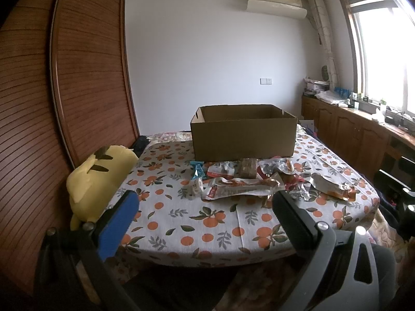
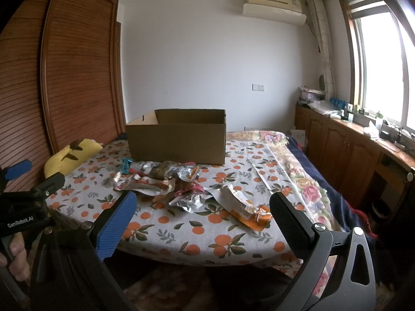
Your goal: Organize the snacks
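Note:
An open brown cardboard box (image 1: 243,136) stands on the orange-patterned tablecloth (image 1: 207,223); it also shows in the right wrist view (image 2: 179,140). A heap of foil snack packets (image 1: 249,181) lies in front of it, also seen in the right wrist view (image 2: 181,184). An orange and silver packet (image 2: 246,207) lies nearest the right gripper. My left gripper (image 1: 205,202) is open and empty, short of the heap. My right gripper (image 2: 202,204) is open and empty, just short of the packets. The left gripper (image 2: 31,176) shows at the left of the right wrist view.
A yellow plush toy (image 1: 101,176) lies at the table's left edge beside a wooden slatted wardrobe (image 1: 77,77). Wooden cabinets (image 1: 350,127) with clutter run under the window on the right. A floral quilt (image 2: 306,181) lies right of the tablecloth.

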